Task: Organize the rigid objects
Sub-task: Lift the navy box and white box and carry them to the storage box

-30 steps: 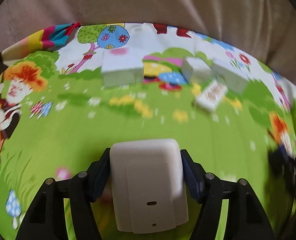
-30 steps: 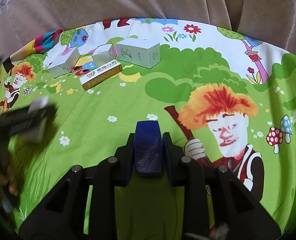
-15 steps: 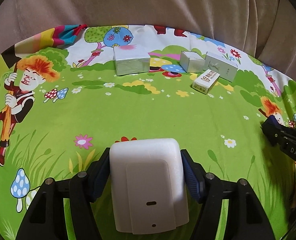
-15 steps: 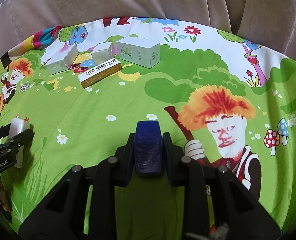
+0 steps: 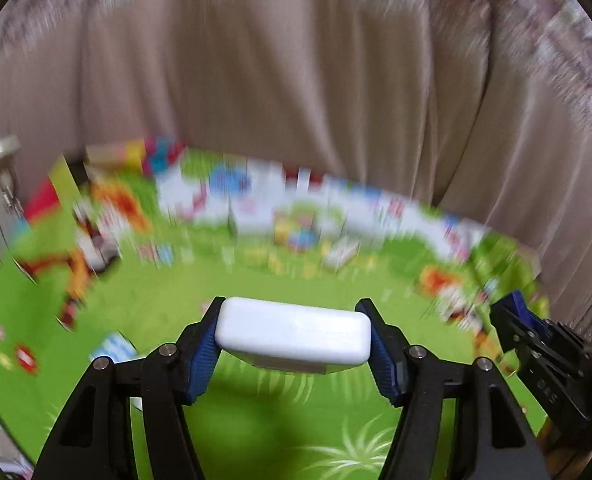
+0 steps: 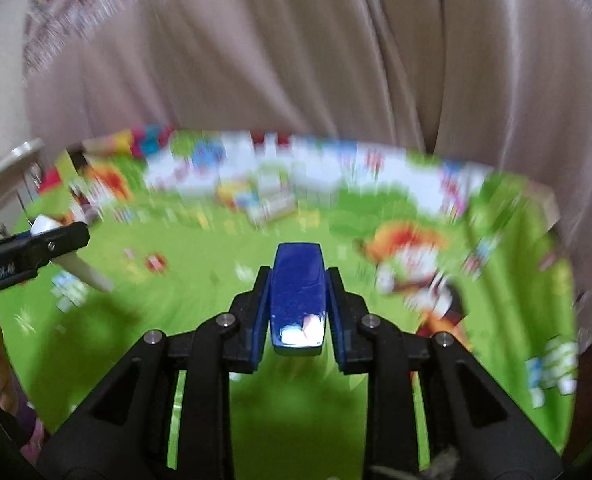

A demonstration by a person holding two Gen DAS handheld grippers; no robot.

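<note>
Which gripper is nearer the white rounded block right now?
Left. The left gripper is clamped on the white rounded block, pads pressing both its sides. The right gripper is off to its right, apart from it, gripping a dark blue object of its own.

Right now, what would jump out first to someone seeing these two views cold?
Each gripper is clamped on something: the left gripper holds a white rounded block and the right gripper a dark blue block, both above the bright green cartoon cloth. Beyond them everything is motion-blurred; a beige curtain fills the background.
</note>
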